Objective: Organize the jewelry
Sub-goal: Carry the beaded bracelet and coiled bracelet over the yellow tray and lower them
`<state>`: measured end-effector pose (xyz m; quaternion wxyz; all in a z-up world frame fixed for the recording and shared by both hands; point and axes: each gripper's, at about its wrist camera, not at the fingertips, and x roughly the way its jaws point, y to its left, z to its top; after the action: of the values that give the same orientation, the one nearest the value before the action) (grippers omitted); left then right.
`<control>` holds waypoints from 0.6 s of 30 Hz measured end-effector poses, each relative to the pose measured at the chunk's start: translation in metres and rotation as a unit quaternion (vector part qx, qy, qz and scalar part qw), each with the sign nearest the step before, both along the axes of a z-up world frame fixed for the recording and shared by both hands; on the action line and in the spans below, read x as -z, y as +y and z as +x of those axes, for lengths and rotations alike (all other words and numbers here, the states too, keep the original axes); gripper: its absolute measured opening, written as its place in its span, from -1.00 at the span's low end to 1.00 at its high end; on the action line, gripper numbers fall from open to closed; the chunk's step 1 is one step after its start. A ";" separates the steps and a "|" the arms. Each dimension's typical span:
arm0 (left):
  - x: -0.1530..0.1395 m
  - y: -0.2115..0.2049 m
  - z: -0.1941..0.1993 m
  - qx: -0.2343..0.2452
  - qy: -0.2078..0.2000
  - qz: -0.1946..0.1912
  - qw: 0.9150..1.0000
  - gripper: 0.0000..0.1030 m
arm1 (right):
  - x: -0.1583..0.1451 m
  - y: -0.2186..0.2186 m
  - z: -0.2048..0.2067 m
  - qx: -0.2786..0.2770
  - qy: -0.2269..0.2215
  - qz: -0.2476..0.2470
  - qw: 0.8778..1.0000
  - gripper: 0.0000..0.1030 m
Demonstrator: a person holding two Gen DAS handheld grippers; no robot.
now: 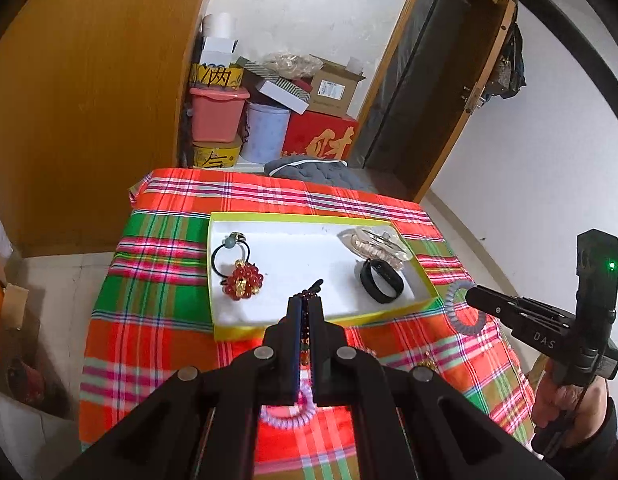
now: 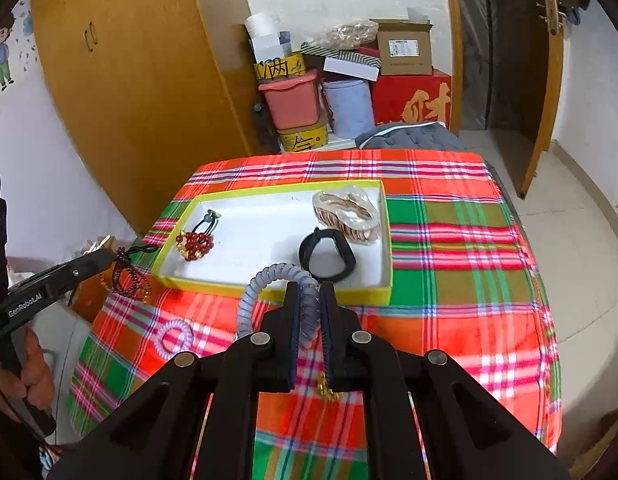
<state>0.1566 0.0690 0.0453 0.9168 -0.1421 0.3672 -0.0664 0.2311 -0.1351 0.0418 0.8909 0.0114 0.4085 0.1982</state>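
Observation:
In the left wrist view my left gripper [image 1: 306, 301] is shut on a dark bead string [image 1: 313, 287], just over the near rim of the white, yellow-edged tray [image 1: 301, 252]. The right wrist view shows that string [image 2: 129, 276] dangling from the left gripper [image 2: 106, 258] beside the tray's [image 2: 261, 232] left corner. My right gripper [image 2: 309, 292] is shut on a grey-blue spiral hair tie [image 2: 255, 284] at the tray's near edge. Inside the tray lie a red bead cluster [image 1: 243, 276], a black band [image 1: 381, 280] and a bagged gold piece [image 1: 373, 246].
A lilac spiral hair tie [image 2: 174, 338] and a small gold trinket [image 2: 327, 390] lie on the plaid cloth [image 2: 449, 248] in front of the tray. Boxes and buckets [image 2: 305, 96] are stacked behind the table, with a wooden wardrobe [image 2: 129, 80] to the left.

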 end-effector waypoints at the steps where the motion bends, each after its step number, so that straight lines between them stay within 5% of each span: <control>1: 0.002 0.001 0.006 -0.002 0.002 0.004 1.000 -0.95 | 0.001 0.002 0.005 -0.001 0.001 0.000 1.000 -0.82; 18: 0.015 -0.011 0.073 0.032 0.003 0.028 0.999 -0.95 | 0.027 0.012 0.068 0.007 0.021 -0.014 1.000 -0.82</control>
<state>0.2292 0.0585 0.0302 0.9166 -0.1048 0.3764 -0.0846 0.2989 -0.1232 0.0145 0.8838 0.0058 0.4295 0.1856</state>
